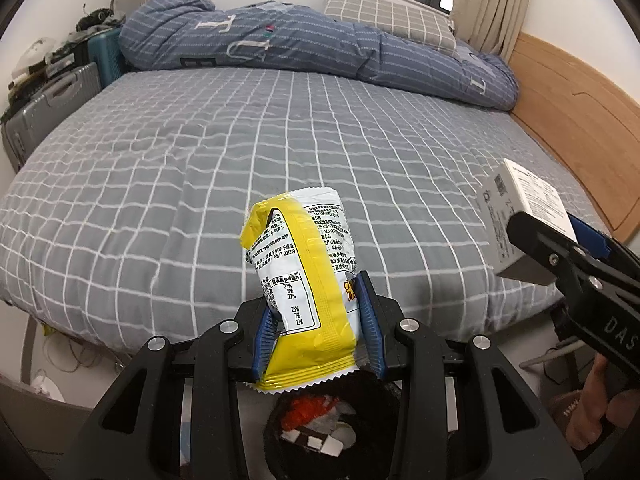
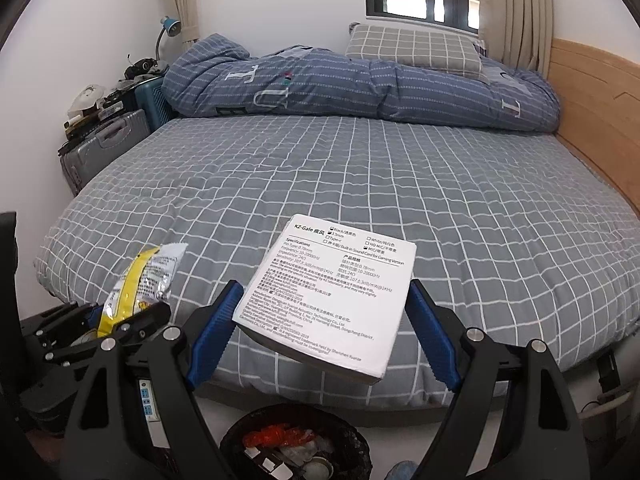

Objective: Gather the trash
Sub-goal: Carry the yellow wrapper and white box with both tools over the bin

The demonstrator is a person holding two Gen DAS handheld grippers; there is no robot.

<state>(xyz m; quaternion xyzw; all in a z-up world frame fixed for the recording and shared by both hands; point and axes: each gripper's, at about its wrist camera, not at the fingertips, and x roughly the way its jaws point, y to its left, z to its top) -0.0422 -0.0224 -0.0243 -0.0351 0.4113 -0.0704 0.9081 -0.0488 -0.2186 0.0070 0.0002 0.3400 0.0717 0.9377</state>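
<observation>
Snack wrapper (image 1: 304, 280) clamped in left gripper (image 1: 320, 320), white box (image 2: 332, 292) clamped in right gripper (image 2: 324, 332): both should be centred above the trash bin (image 2: 296, 444) before release.

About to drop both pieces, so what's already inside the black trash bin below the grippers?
The trash bin holds a crumpled red-orange wrapper, white scraps and a round lid-like piece. Anything deeper is buried, and the gripper frames cover the bin's sides.

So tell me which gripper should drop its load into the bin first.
Left, probably. The left gripper holds the yellow snack wrapper with its lower edge right above the open trash bin. The right gripper holds the white box more over the bed edge, behind the bin.
</observation>
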